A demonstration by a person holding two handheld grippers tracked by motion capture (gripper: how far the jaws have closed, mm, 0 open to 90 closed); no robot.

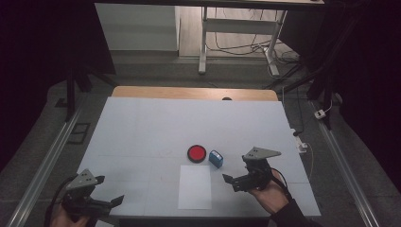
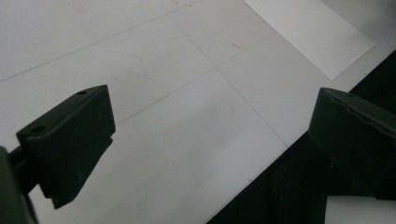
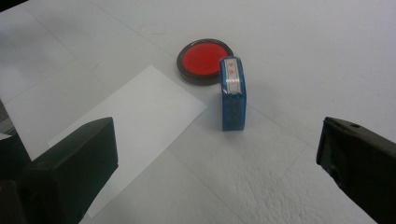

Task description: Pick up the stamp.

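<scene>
Blue stamp [image 3: 233, 95] beside red ink pad [image 3: 204, 59], white table [image 1: 142, 132], both grippers gaping

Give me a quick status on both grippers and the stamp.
Left gripper open, low at the table's near-left edge. Right gripper open, facing the blue stamp, not touching. Stamp upright beside the red ink pad, paper sheet nearby. Path clear.

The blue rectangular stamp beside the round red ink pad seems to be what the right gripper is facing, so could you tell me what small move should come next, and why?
Probably ease the right gripper forward until its jaws straddle the blue rectangular stamp. The jaws stand wide open and empty, the stamp stands upright between them farther ahead, close to the round red ink pad, and the white paper sheet is unstamped.
</scene>
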